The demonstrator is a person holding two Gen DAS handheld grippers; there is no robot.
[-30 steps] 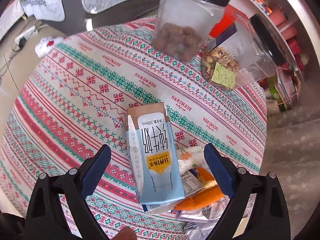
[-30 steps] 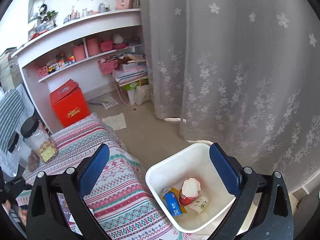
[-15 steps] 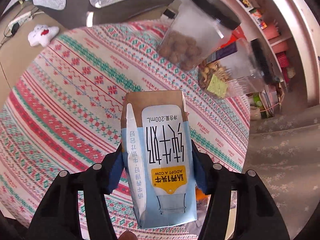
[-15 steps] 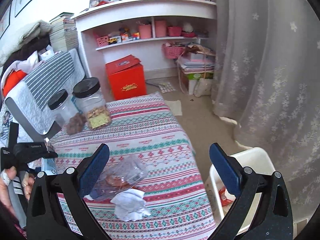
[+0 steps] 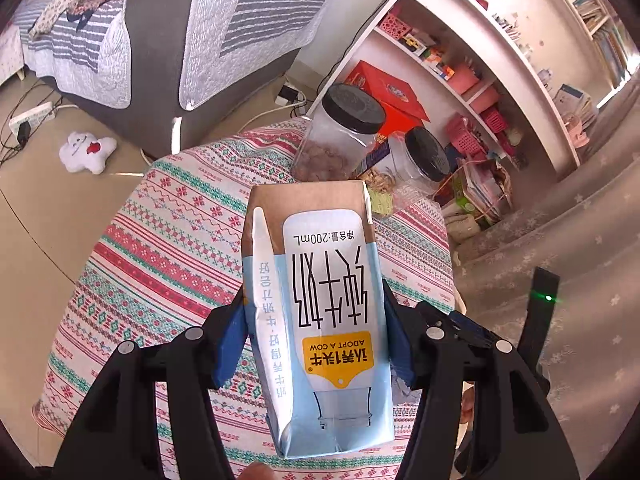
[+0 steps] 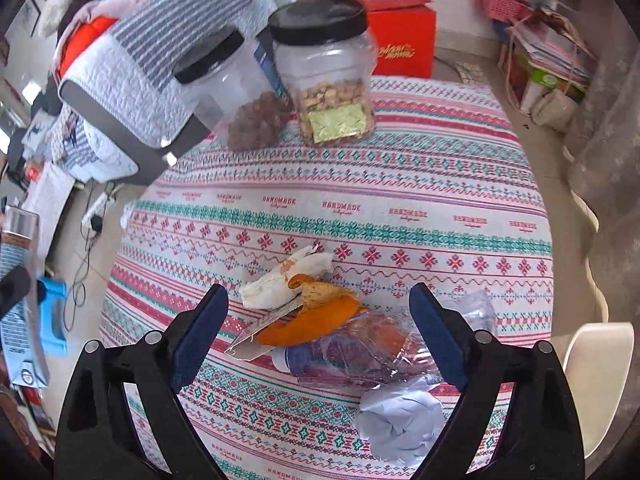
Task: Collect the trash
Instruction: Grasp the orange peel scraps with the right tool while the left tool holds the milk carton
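My left gripper point(image 5: 316, 344) is shut on a blue and white milk carton point(image 5: 320, 312) and holds it up above the patterned tablecloth point(image 5: 168, 240); the carton also shows at the left edge of the right wrist view point(image 6: 18, 300). My right gripper point(image 6: 320, 332) is open and hangs over a trash pile: orange peel point(image 6: 316, 320), a white tissue point(image 6: 288, 280), a clear plastic wrapper point(image 6: 376, 352) and a crumpled paper ball point(image 6: 400, 428). The white bin point(image 6: 596, 380) shows at the right edge.
Two clear jars with black lids point(image 6: 328, 68) point(image 6: 228, 92) stand at the far side of the table. A grey striped sofa point(image 5: 180, 28), a red box point(image 6: 400, 28) and shelves point(image 5: 480, 60) lie beyond. A curtain point(image 5: 560, 280) hangs to the right.
My left gripper closed on the milk carton and lifted it off the table. My right gripper swung from over the bin to above the trash pile on the table.
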